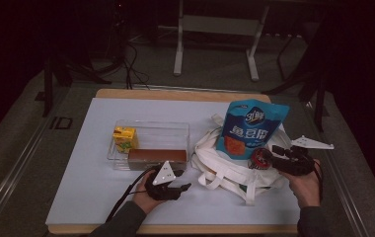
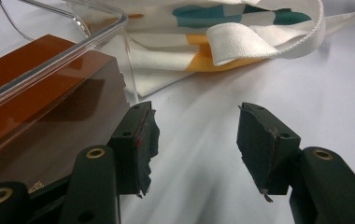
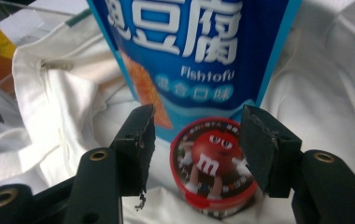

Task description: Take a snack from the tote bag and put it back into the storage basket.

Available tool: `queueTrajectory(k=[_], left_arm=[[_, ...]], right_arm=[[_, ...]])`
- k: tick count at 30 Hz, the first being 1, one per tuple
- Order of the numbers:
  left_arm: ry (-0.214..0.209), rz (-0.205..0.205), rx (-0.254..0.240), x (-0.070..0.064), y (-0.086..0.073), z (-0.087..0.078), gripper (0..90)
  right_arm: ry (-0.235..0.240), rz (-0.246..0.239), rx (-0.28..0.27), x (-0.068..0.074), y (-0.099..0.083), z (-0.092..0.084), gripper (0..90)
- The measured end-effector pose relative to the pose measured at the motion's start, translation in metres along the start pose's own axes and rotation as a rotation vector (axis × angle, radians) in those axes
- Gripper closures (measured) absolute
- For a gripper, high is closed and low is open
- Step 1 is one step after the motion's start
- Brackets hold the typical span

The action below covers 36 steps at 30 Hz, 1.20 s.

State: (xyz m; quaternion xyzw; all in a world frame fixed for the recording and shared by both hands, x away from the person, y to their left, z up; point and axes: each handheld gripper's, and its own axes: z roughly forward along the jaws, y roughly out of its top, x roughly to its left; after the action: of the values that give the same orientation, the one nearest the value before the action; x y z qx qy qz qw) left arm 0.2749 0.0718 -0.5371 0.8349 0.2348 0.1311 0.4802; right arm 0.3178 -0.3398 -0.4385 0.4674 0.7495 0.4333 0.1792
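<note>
A white cloth tote bag lies on the table right of centre. A blue fish-tofu snack pouch stands in its mouth. In front of the pouch a small red round candy can rests on the tote. My right gripper points left at the can. In the right gripper view its jaws stand open to either side of the can, and the left pad is clearly off it. My left gripper rests low on the table, open with nothing between its jaws, beside the clear container.
A clear plastic container sits left of the tote, holding a yellow drink carton and a flat brown box. The brown box is close to my left gripper's left jaw. A white sheet covers the wooden table.
</note>
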Motion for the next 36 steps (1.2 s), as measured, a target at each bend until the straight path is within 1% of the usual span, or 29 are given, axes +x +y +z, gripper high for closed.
queueTrajectory(k=[4,7,14,19,22,26,31,34,36], left_arm=[[-0.006,-0.003,-0.001,0.000,0.000,0.000,46.1],[-0.006,0.004,0.000,0.000,0.000,0.000,46.2],[-0.008,0.009,0.000,-0.001,0.000,0.000,46.2],[-0.009,0.007,0.002,0.000,0.000,0.000,46.7],[-0.008,0.007,0.002,-0.001,0.000,0.000,46.7],[-0.008,0.009,0.004,-0.001,0.000,0.000,46.7],[-0.007,0.009,0.006,-0.001,0.000,0.000,46.7],[-0.008,0.007,0.005,0.000,0.000,0.000,46.7],[-0.009,0.008,0.006,-0.001,0.000,0.000,46.7]], right_arm=[[-0.010,-0.008,-0.002,-0.001,0.008,0.002,45.6],[-0.016,0.006,-0.005,-0.003,0.013,0.005,45.6],[-0.027,0.009,-0.018,-0.007,0.026,0.014,43.2],[-0.033,0.022,-0.022,-0.011,0.035,0.018,41.9],[-0.034,0.032,-0.020,-0.012,0.036,0.018,42.8],[-0.028,0.045,-0.030,-0.013,0.033,0.013,42.7],[-0.052,0.057,-0.027,-0.019,0.032,0.010,41.6],[-0.051,0.061,-0.030,-0.021,0.035,0.012,40.5],[-0.037,0.054,-0.038,-0.021,0.037,0.014,40.4]])
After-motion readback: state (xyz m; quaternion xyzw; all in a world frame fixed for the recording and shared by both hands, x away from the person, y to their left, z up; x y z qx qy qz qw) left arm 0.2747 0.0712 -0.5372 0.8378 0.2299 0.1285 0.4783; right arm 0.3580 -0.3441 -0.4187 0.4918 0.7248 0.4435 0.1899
